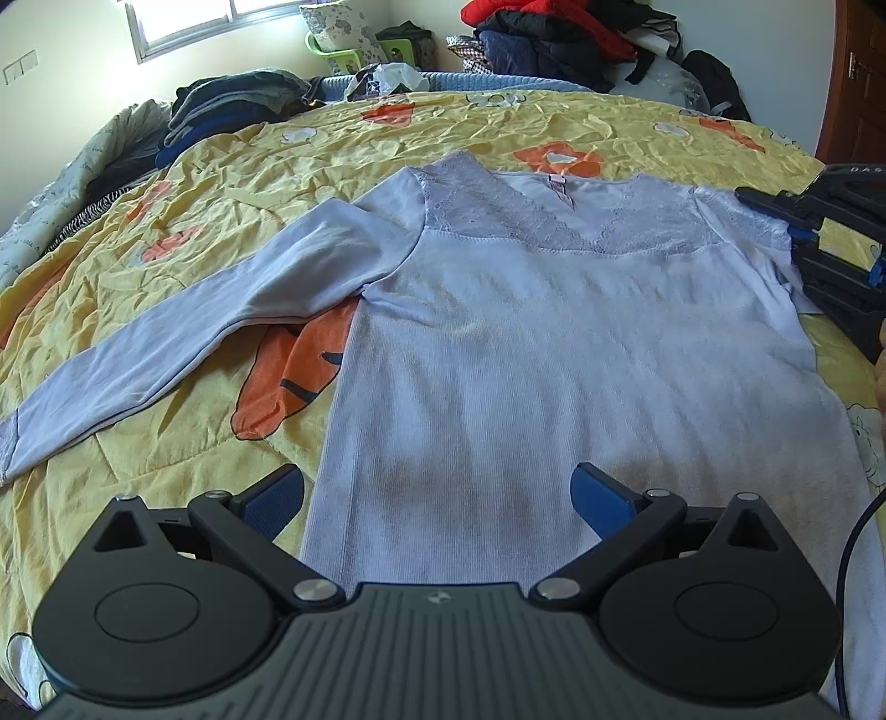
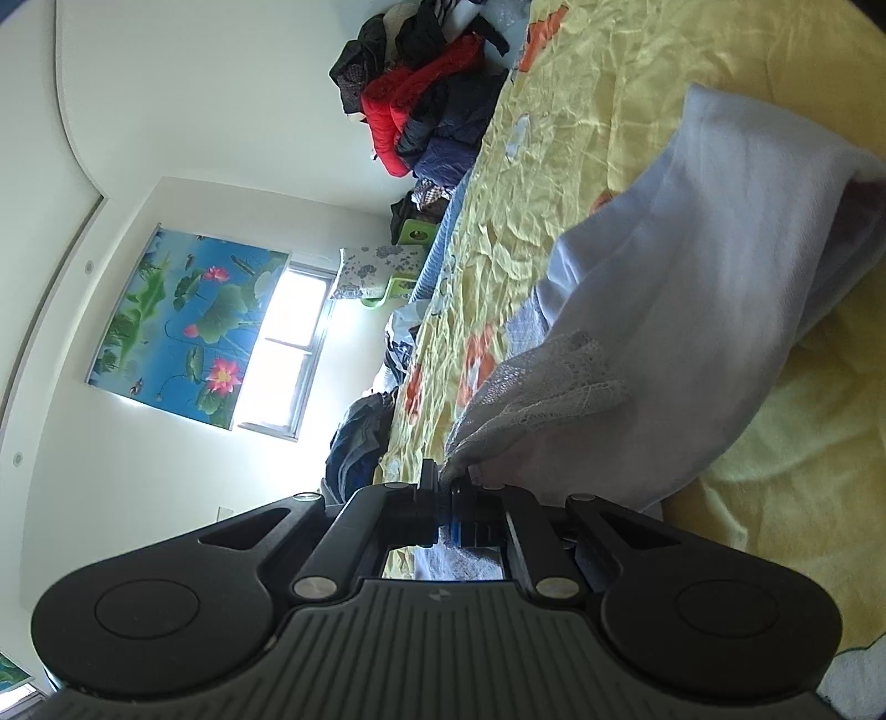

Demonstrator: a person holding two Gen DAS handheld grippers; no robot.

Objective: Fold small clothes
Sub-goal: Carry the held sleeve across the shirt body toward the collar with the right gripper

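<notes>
A pale lilac long-sleeved top (image 1: 554, 343) with a lace yoke lies face up on the yellow bedspread (image 1: 166, 183). Its left sleeve (image 1: 166, 343) stretches out to the left. My left gripper (image 1: 437, 498) is open, hovering over the top's lower body, touching nothing. My right gripper (image 1: 797, 221) shows at the right edge, at the top's right shoulder. In the right wrist view, turned sideways, my right gripper (image 2: 446, 487) is shut on the top's lace shoulder edge (image 2: 531, 387), and the cloth (image 2: 692, 266) is lifted and bunched beyond it.
Folded dark clothes (image 1: 232, 105) are stacked at the bed's far left. A heap of jackets (image 1: 554, 39) lies at the far right. A pillow and green stool (image 1: 343, 39) stand by the window. A black cable (image 1: 853, 543) hangs at the right.
</notes>
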